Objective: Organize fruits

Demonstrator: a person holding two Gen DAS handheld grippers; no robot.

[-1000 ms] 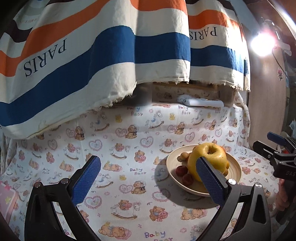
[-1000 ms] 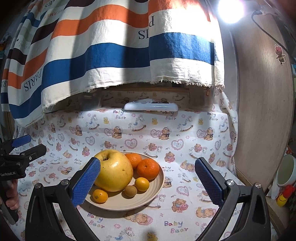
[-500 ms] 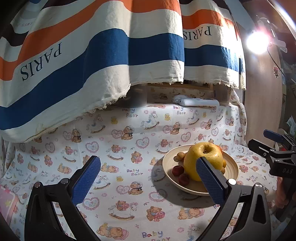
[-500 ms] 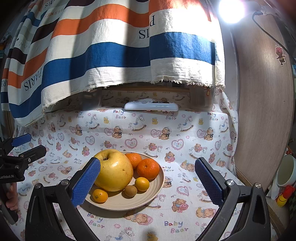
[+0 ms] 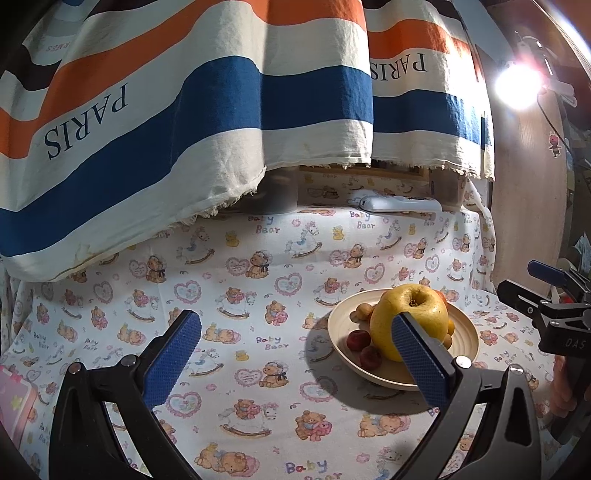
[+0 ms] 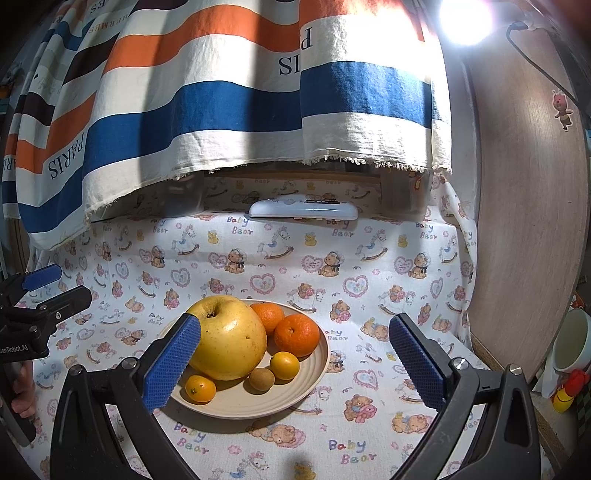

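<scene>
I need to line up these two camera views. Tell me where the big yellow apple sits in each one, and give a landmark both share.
Left wrist view: the big yellow apple sits right of centre, on the far side of the beige plate, partly behind a blue finger.
Right wrist view: the apple sits left of centre, on the plate's left side.
Shared landmark: the white remote under the striped cloth.

Striped PARIS cloth [image 6: 236,110] hanging over teddy-print tablecloth [image 6: 369,273], white remote [image 6: 303,211] behind, lamp [image 6: 466,16], cup [image 6: 570,345] right
</scene>
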